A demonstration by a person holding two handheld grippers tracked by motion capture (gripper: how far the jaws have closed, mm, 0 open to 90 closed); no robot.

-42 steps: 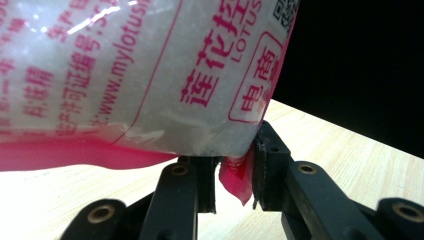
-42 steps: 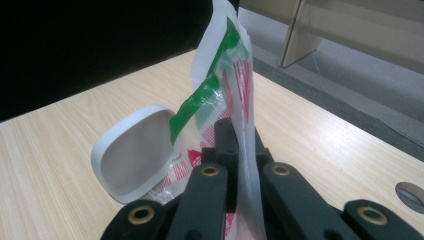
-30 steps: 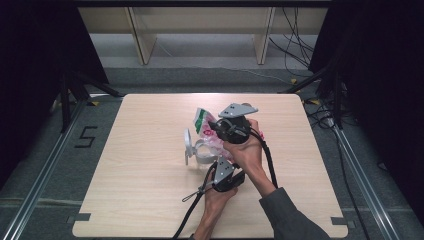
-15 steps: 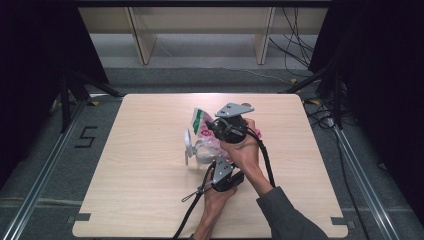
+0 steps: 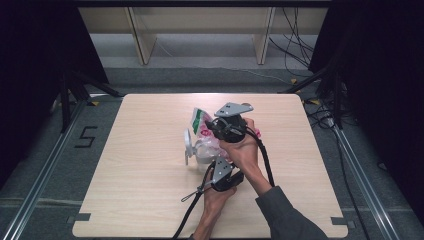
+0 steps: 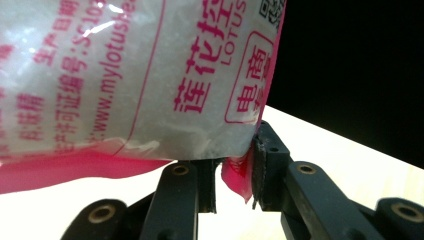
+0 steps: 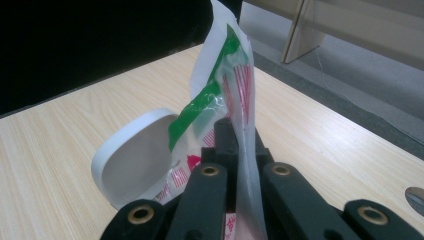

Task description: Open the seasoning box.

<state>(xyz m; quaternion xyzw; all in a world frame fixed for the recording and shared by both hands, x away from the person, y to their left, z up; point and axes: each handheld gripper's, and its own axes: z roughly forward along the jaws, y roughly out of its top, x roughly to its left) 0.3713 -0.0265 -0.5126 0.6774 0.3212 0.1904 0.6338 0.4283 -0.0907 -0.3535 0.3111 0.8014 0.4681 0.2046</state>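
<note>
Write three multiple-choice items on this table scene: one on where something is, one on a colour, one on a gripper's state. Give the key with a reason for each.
1. Where is the white container relative to the plastic bag in the high view?
A. To the bag's left, on the table
B. On the shelf behind the table
C. On the floor at the right

2. What colour is the sealed bottom edge of the bag in the left gripper view?
A. Blue
B. Pink
C. Yellow

3. What is the right gripper doing?
A. Lying unused on the table
B. Standing wide open above the bag
C. Shut on the bag's top film

Key: 1 A, since the container stands on the wooden table beside the bag's left edge. 2 B, since a pink strip runs along the seam. 3 C, since its jaws pinch the thin film between them.
</note>
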